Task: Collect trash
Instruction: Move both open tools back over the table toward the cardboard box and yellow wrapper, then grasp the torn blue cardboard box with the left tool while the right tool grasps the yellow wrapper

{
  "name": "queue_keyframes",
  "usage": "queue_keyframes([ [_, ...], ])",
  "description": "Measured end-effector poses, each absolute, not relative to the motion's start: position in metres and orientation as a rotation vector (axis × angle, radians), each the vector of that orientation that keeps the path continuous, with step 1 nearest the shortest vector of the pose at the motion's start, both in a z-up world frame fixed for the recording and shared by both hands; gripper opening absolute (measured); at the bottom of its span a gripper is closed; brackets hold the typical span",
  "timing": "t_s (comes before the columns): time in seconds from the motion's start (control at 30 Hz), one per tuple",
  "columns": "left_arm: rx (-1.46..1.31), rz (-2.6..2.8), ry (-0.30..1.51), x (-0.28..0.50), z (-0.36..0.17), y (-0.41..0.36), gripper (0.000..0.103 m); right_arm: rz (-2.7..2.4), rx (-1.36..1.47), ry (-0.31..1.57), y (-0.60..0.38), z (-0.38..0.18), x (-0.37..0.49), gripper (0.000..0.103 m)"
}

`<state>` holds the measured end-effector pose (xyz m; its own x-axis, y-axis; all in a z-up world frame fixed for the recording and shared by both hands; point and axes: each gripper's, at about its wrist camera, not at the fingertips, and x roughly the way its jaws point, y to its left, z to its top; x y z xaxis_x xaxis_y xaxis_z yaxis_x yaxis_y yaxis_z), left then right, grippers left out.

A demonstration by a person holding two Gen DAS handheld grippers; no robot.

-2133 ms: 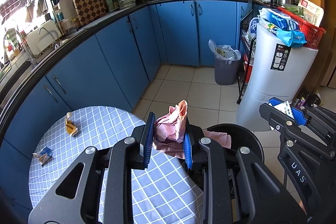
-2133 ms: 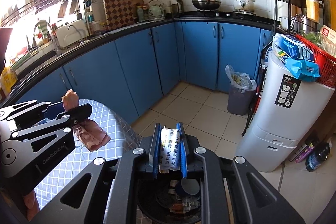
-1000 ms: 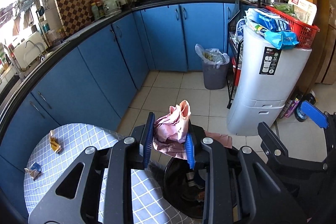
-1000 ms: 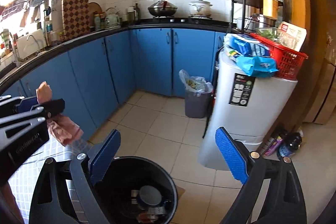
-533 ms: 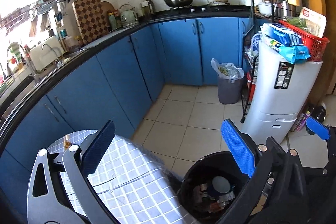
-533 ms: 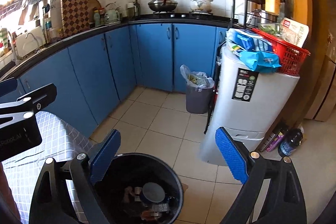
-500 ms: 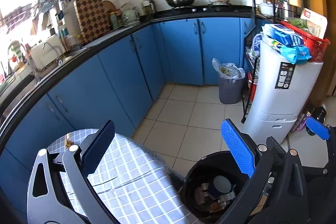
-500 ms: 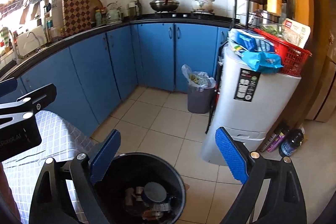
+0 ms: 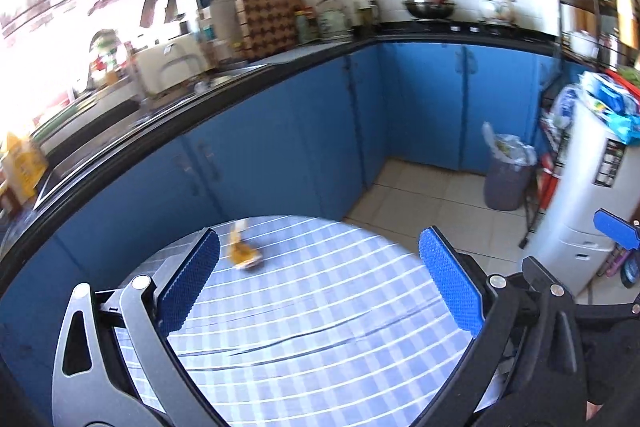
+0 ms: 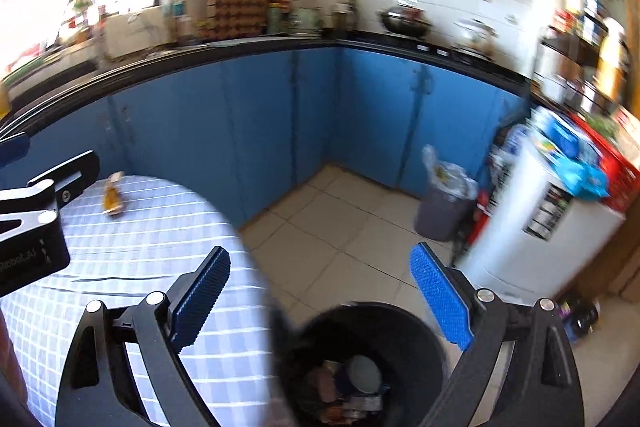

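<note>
Room: kitchen with blue cabinets (image 9: 304,131) under a black countertop, white wall tiles and a pale tiled floor (image 10: 320,227); both views are smeared by motion blur.
Desk: round desk (image 9: 320,327) with a blue-and-white checked cloth, filling the lower centre of the left wrist view and the lower left of the right wrist view.
Trash on the desk: one crumpled orange-yellow wrapper (image 9: 242,253) lies on the far part of the cloth, above and just right of the left gripper's left pad in the left wrist view; in the right wrist view it sits at the left of the frame, near the desk's far edge.
Black bin: an open black bin (image 10: 400,319) stands on the floor just beside the desk, at the bottom centre of the right wrist view; mixed rubbish (image 10: 352,383) lies inside it, too blurred to name piece by piece.
Left gripper: left gripper (image 9: 318,287) has its blue pads spread wide apart with nothing between them, only the checked cloth showing in the gap.
Right gripper: right gripper (image 10: 320,295) also stands wide open and holds nothing; the black bin lies below the gap between its pads.
Background: a grey bin (image 9: 506,179) with a plastic liner stands by the far cabinets, and a white appliance (image 10: 532,227) at the right carries blue packets and a red basket.
</note>
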<state>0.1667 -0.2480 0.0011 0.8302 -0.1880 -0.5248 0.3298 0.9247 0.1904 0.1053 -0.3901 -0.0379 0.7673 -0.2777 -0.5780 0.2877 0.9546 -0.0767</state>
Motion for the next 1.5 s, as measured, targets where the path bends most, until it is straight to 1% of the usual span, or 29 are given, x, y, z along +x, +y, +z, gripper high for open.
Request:
queue_keyframes([
  [0.23, 0.241, -0.164, 0.567, 0.197, -0.016, -0.163, 0.098, -0.179, -0.027, 0.639, -0.319, -0.043, 0.153, 0.089],
  [0.43, 0.209, -0.058, 0.636, 0.233, -0.047, -0.087, 0.097, -0.106, -0.087, 0.681, -0.263, -0.062, 0.2, 0.089],
  [0.67, 0.157, -0.004, 0.746, 0.273, -0.09, -0.03, 0.097, -0.043, -0.147, 0.744, -0.215, -0.092, 0.255, 0.089],
  [0.93, 0.145, -0.036, 0.83, 0.311, -0.124, -0.016, 0.097, 0.012, -0.166, 0.809, -0.186, -0.118, 0.31, 0.089],
  [1.3, 0.096, -0.024, 0.94, 0.348, -0.157, 0.0, 0.097, 0.062, -0.192, 0.855, -0.168, -0.144, 0.354, 0.089],
  [1.37, 0.062, -0.035, 0.96, 0.351, -0.158, 0.004, 0.096, 0.077, -0.179, 0.873, -0.169, -0.149, 0.36, 0.089],
  [1.4, 0.048, -0.039, 0.964, 0.353, -0.158, 0.006, 0.094, 0.085, -0.168, 0.881, -0.17, -0.151, 0.363, 0.089],
  [1.43, 0.039, -0.04, 0.964, 0.354, -0.158, 0.008, 0.092, 0.092, -0.161, 0.888, -0.171, -0.152, 0.364, 0.088],
  [1.5, 0.037, -0.035, 0.958, 0.355, -0.158, 0.009, 0.089, 0.116, -0.144, 0.903, -0.172, -0.155, 0.365, 0.075],
])
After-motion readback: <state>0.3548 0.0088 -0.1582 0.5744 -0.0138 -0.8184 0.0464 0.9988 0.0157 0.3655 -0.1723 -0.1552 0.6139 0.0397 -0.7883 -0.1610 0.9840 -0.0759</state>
